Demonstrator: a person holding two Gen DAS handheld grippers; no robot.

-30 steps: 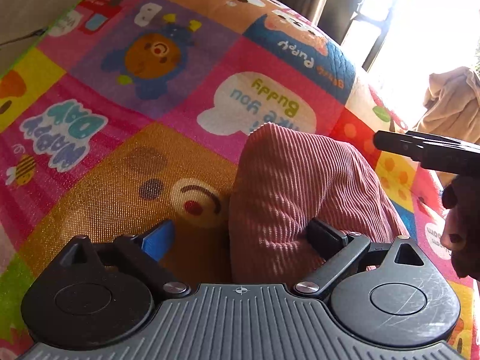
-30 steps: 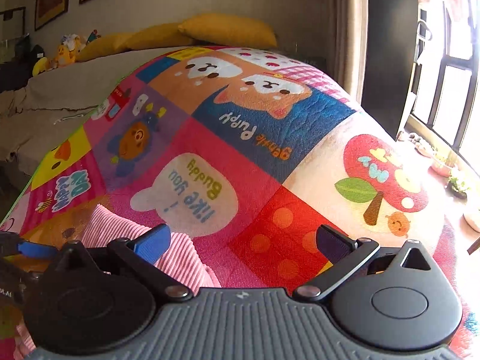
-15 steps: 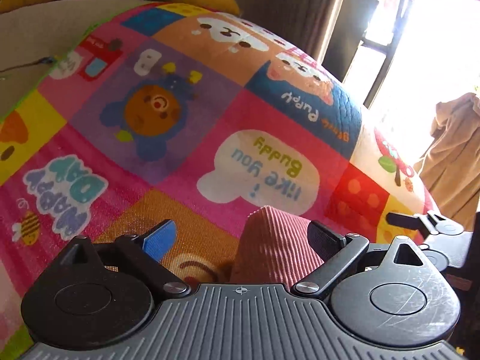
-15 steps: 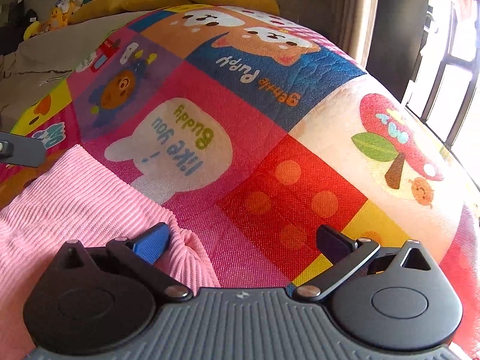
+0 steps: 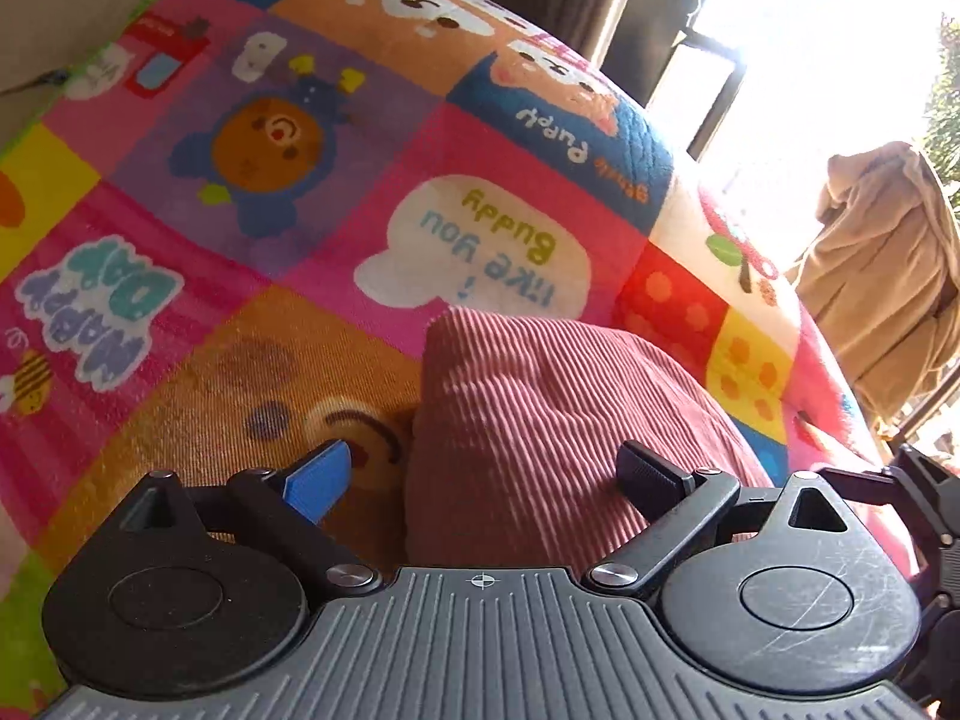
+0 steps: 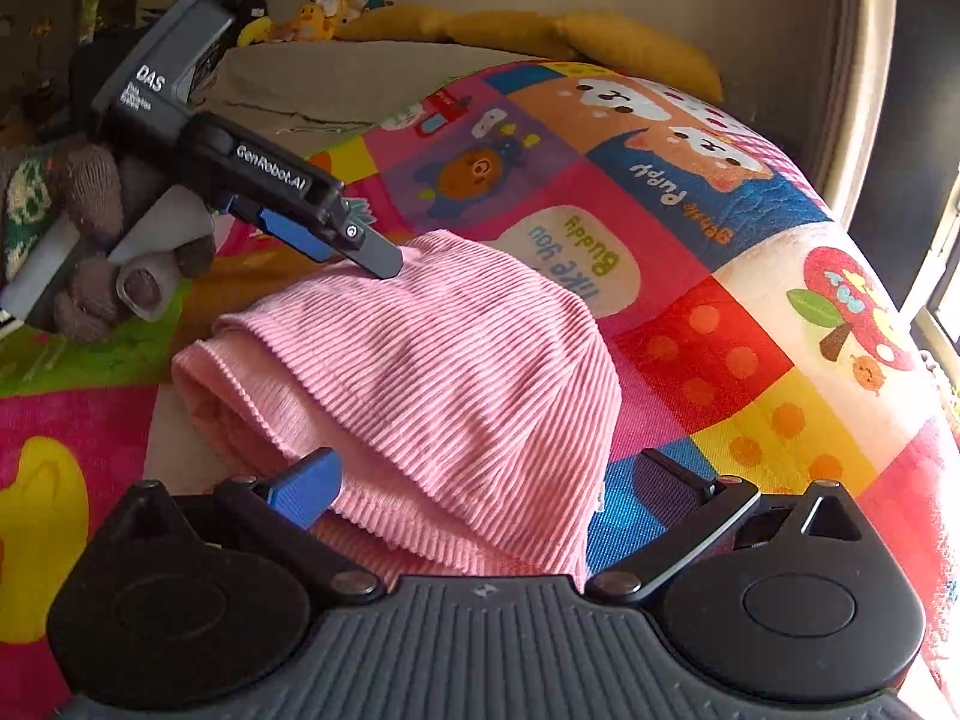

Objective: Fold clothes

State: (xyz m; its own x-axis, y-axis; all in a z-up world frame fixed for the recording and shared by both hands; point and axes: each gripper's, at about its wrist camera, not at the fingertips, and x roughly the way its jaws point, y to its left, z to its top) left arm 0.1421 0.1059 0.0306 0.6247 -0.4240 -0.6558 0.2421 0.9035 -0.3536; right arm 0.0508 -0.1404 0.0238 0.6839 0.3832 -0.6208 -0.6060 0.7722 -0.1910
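Note:
A pink ribbed garment lies folded in a thick bundle on the cartoon-print mat. My left gripper is open, and the bundle's near left edge sits between its blue and black fingers. In the right wrist view the same garment fills the middle, its layered open edge facing left. My right gripper is open too, straddling the garment's near hem. The left gripper, held by a gloved hand, touches the garment's far corner with its tips. The right gripper shows at the left wrist view's right edge.
The mat covers a bed or couch. Yellow pillows and plush toys lie at the far end. A beige garment hangs by the bright window on the right.
The left gripper tipped up off the garment, then came back down over its left edge. The right gripper drew back and swung left, bringing the whole bundle into view. Both stayed open.

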